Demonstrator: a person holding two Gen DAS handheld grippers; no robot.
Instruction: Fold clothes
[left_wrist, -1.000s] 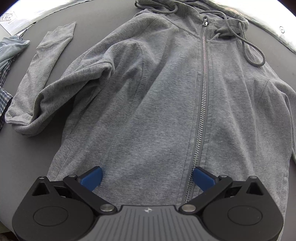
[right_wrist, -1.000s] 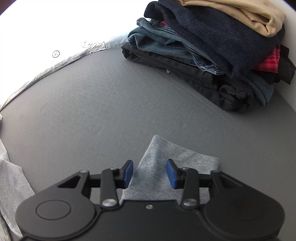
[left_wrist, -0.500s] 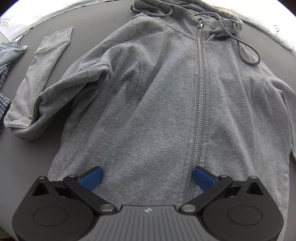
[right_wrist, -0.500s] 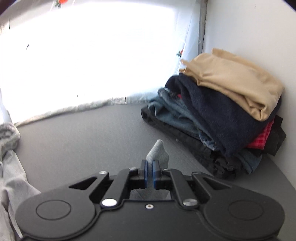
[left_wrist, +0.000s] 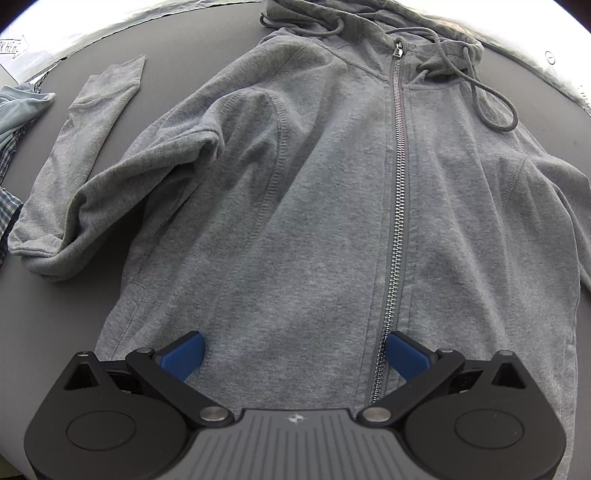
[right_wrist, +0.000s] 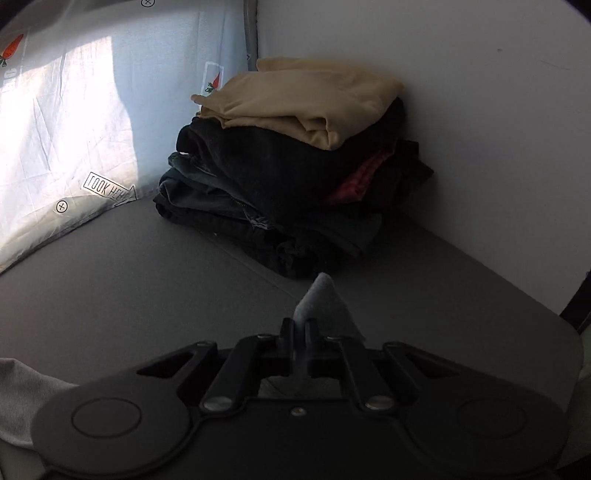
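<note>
— Pinching the sleeve cuff of the grey hoodie in my right gripper; the jaws have just been closing and now press together on the fabric, a peak of grey cloth sticking up past the fingertips.

— Where is the hoodie itself?

— It lies flat on the dark grey table, zipped, the zipper running up to the hood and its drawstring. Beside the hoodie's body, its other sleeve is bent back on itself on the table.

— And your left gripper?

— It hangs over the hoodie's lower hem, jaws spread wide, one blue pad either side of the bottom of the zipper, clasping nothing. Whether the pads touch the cloth I cannot tell.

— Anything else near the hoodie?

— Beyond the cuff I hold, a stack of folded clothes sits in the corner against the white wall, a tan piece on top. A printed sheet hangs next to that stack.
</note>
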